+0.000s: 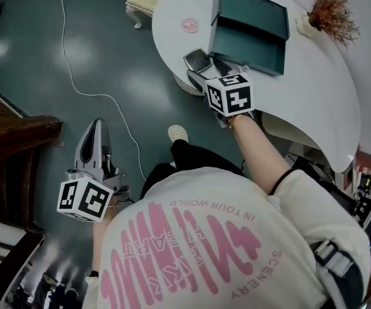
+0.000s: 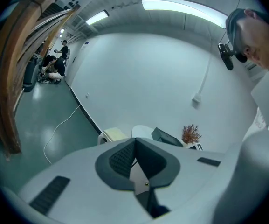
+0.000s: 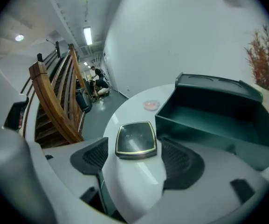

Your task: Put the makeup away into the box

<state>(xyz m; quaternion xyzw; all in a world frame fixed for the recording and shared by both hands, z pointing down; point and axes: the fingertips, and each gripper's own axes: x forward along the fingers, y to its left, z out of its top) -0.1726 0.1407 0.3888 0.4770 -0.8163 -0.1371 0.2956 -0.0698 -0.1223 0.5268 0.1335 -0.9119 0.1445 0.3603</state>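
On the white tabletop (image 1: 314, 95), near its curved edge, a dark square compact (image 3: 135, 139) lies flat just in front of the open green box (image 3: 218, 115). The right gripper (image 3: 136, 158) points down at it with its fingers (image 3: 178, 160) spread wide. The compact sits between them, and neither pad appears to press on it, so nothing is held yet. The left gripper (image 1: 98, 124) hangs well away over the floor, its fingers (image 2: 120, 160) closed together on nothing. A small pink round thing (image 3: 151, 105) rests farther along the tabletop, beside the box. The step in hand looks like the pickup of the compact. Next, the right fingers would need to close squarely on its sides, lift it clear, and carry it over the box wall.
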